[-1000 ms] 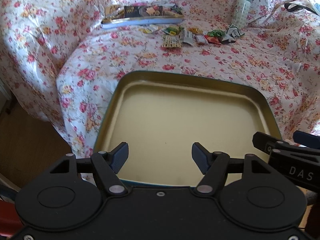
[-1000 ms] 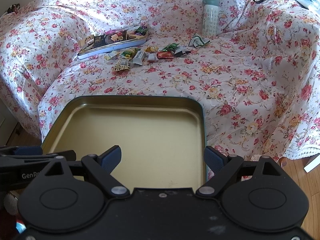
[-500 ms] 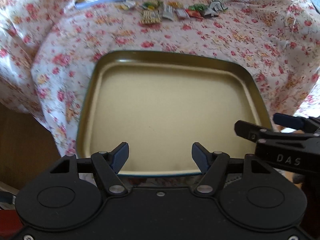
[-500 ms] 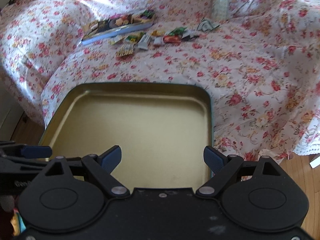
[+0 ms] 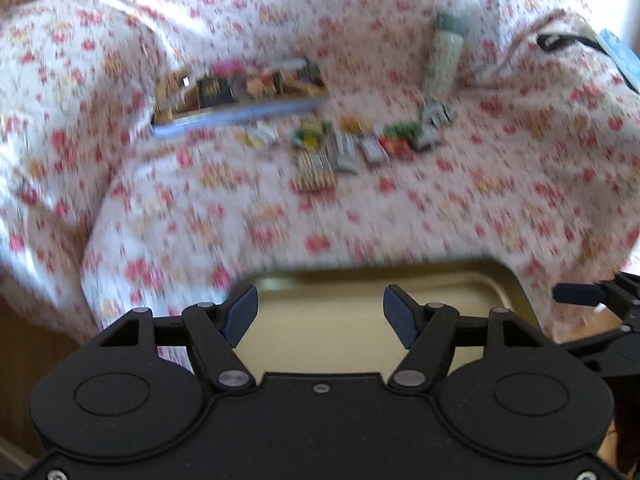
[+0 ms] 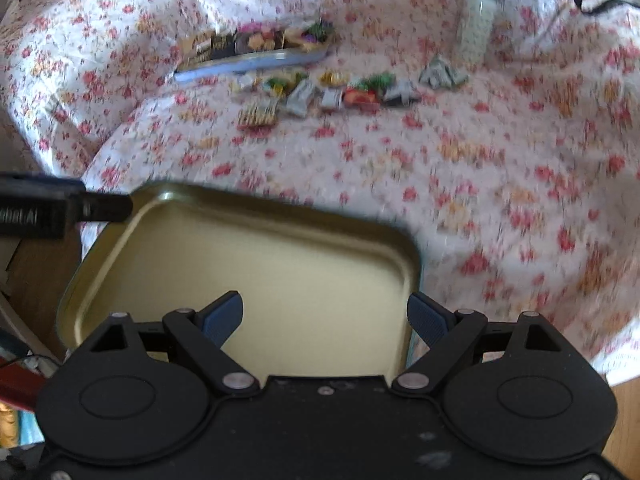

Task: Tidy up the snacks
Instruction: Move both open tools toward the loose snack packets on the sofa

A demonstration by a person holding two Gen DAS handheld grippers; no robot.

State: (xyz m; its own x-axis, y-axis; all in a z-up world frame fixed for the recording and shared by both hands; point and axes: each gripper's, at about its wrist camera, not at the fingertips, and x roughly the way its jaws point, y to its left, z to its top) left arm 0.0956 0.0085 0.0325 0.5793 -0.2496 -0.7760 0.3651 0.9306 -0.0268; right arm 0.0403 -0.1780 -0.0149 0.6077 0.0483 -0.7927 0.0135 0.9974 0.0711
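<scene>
Both jaws spread, nothing pinched — gold rectangular metal tin under right gripper; wrapped snacks at 12 o'clock, blurred.

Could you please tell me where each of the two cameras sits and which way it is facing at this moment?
Left wrist: rides on the left tool, angled down over the near gold tin tray toward the floral-covered sofa; its own open fingers show, with the right tool at the right edge.
Right wrist: rides on the right tool, same downward angle over the tray; its open fingers show, with the left tool at the left edge.
Shared: the tray, loose snacks, filled snack tin, bottle.
</scene>
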